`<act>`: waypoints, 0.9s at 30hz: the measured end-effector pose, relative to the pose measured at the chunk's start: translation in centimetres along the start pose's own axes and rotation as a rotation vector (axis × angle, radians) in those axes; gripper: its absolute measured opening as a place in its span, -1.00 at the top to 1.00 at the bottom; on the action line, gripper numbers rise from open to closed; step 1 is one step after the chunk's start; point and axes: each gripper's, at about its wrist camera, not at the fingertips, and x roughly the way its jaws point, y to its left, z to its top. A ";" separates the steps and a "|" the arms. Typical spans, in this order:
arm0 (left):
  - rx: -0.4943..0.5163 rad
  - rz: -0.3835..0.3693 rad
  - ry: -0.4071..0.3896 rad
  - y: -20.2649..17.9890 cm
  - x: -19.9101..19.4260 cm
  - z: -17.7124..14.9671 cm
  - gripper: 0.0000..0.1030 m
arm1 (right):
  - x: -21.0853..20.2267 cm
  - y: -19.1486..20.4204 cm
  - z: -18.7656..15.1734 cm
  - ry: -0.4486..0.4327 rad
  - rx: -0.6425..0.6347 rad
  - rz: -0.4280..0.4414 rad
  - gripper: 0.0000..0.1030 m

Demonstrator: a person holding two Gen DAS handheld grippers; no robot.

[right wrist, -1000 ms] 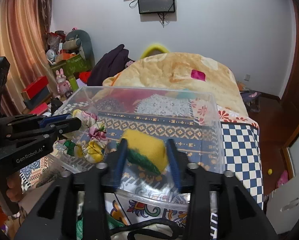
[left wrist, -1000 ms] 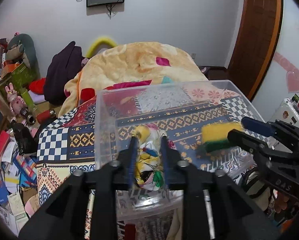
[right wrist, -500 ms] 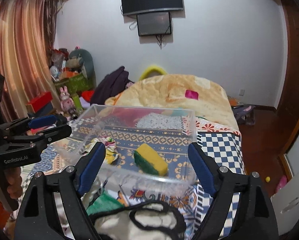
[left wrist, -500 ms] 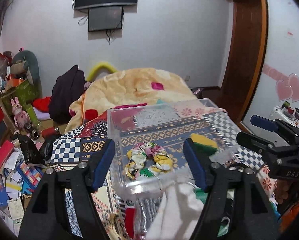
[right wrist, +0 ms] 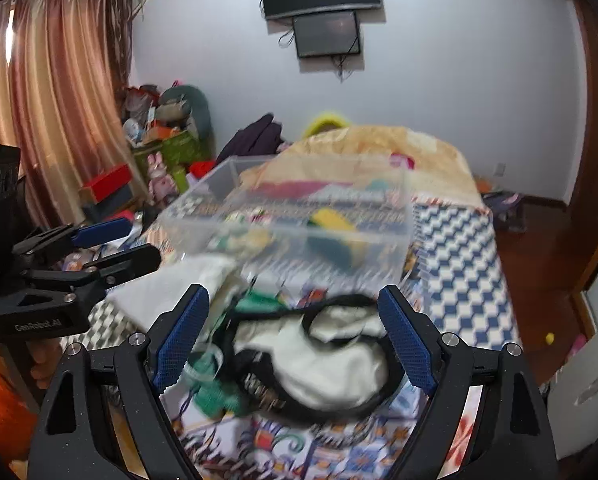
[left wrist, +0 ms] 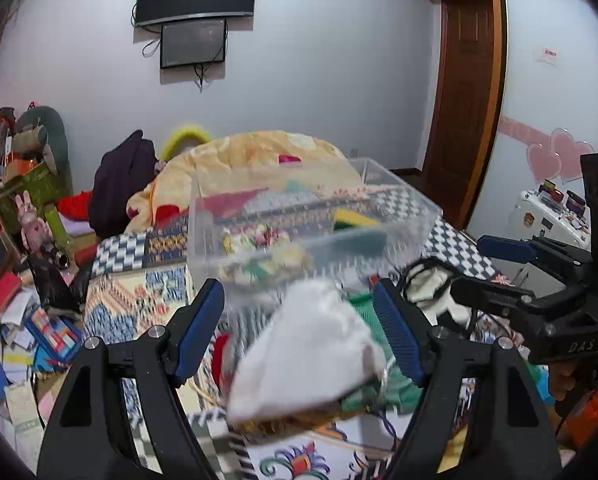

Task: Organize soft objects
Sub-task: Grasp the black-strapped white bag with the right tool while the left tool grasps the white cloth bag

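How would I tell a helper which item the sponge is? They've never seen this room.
Find the bed with the patterned cover, then the clear plastic box standing on it. Inside, toward the right, lies the sponge: a yellow block with a dark green underside, unlike the flowery cloth bundle beside it.

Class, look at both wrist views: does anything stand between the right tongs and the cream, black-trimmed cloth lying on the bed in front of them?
Nothing visible does. The right tongs are wide open, and the cloth lies between and just beyond the fingers, uncovered. A green item touches its left edge. The bin sits farther back.
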 end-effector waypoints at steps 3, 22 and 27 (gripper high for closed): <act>-0.007 0.006 0.010 -0.2 0.0 -1.5 -0.49 | 0.4 0.2 -1.0 0.029 0.000 0.017 -0.65; -0.016 -0.038 0.042 -0.1 0.9 -4.4 0.39 | 2.0 0.7 -4.7 0.115 -0.003 0.040 0.22; -0.017 -0.069 0.054 -0.3 0.9 -4.4 0.61 | 1.8 1.1 -4.7 0.115 -0.011 0.056 0.62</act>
